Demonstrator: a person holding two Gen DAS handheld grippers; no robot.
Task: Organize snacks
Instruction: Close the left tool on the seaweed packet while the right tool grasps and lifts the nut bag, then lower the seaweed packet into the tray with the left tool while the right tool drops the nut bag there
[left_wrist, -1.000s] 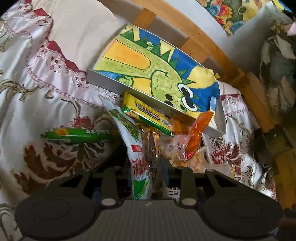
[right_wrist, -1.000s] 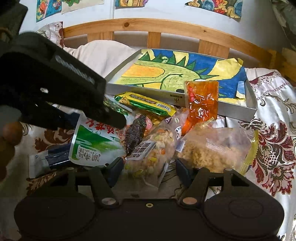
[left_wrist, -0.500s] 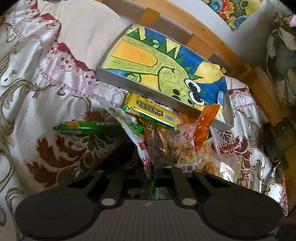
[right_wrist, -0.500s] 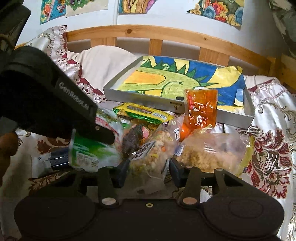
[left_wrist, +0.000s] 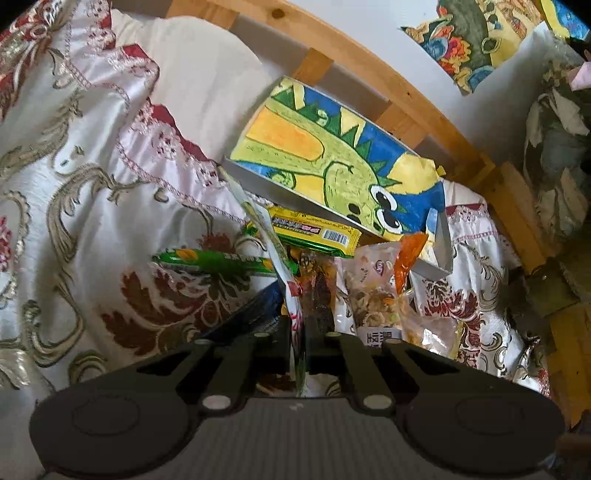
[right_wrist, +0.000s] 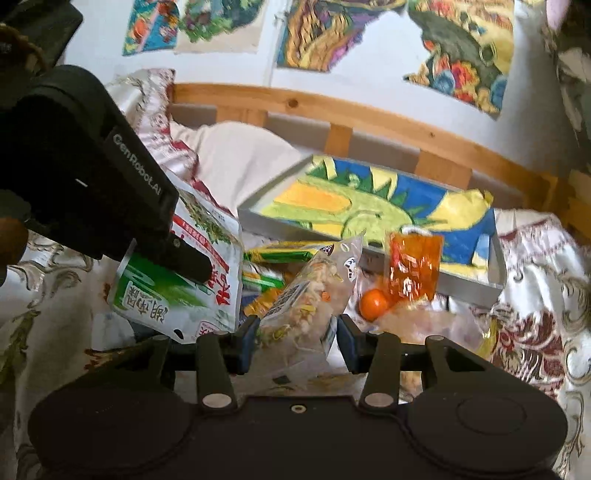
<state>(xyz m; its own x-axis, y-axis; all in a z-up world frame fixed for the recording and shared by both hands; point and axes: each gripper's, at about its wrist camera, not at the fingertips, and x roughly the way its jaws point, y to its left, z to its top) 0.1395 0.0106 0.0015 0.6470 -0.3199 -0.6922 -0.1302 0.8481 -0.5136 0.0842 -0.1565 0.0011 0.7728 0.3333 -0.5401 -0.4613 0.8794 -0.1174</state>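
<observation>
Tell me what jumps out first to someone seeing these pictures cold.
The bright dinosaur drawing lining the grey tray at the head of the bed catches the eye first. In front of it lies a heap of snacks, with an orange packet leaning on the tray's near wall. Each gripper is clamped on a packet: the left gripper on a green and white bag, the right gripper on a clear bag of mixed snacks.

Ahead of the hand-held gripper, a wooden headboard (right_wrist: 388, 122) backs the embroidered bedspread (left_wrist: 92, 192); colourful paintings (right_wrist: 461, 55) hang on the white wall (right_wrist: 266, 88).
</observation>
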